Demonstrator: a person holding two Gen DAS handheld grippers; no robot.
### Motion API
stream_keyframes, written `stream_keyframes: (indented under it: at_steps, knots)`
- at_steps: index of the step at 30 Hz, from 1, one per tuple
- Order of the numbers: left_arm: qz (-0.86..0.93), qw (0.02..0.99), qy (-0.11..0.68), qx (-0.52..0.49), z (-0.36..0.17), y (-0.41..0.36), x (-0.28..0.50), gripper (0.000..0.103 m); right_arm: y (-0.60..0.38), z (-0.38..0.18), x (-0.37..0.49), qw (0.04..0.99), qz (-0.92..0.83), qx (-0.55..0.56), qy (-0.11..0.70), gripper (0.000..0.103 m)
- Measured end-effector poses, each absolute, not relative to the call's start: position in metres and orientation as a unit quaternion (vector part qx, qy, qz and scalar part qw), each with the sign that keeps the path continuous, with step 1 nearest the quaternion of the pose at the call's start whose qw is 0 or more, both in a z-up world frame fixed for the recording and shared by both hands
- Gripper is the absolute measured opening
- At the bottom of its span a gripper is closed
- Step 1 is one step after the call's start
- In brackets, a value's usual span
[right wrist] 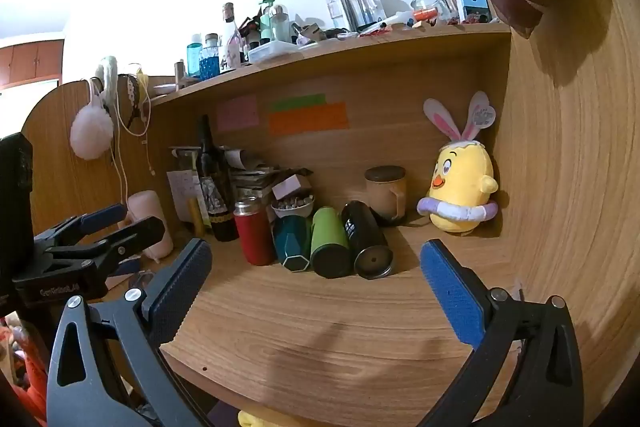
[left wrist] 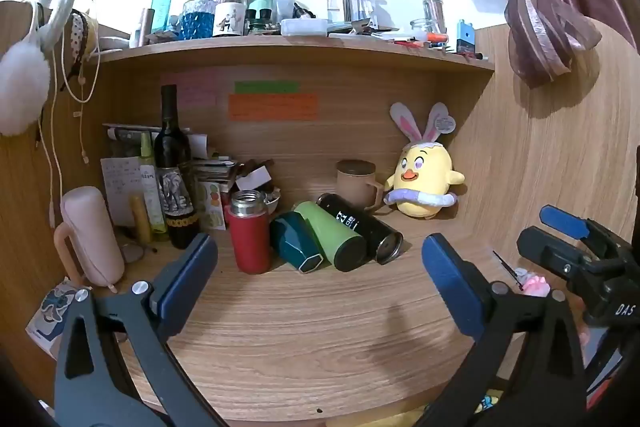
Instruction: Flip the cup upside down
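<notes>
A red cup with a steel neck stands upright on the wooden desk; it also shows in the right wrist view. Beside it lie a teal cup, a green cup and a black cup on their sides, also seen in the right wrist view: teal, green, black. My left gripper is open and empty, short of the cups. My right gripper is open and empty, also in front of them.
A tan mug and a yellow chick plush stand at the back right. A wine bottle, a pink case and papers crowd the left. A cluttered shelf hangs above. A wooden side wall bounds the right.
</notes>
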State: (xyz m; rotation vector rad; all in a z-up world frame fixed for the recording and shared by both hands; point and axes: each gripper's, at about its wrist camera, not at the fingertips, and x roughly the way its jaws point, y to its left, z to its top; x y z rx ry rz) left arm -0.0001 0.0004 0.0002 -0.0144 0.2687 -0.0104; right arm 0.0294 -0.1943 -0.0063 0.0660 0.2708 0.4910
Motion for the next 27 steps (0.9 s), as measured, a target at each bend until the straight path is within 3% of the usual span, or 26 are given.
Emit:
stream_keyframes:
  at_steps: [27]
  knots:
    - [-0.006, 0.99, 0.14, -0.019, 0.0, 0.006, 0.006, 0.103, -0.194, -0.007, 0.033, 0.96, 0.244, 0.03, 0.132, 0.103]
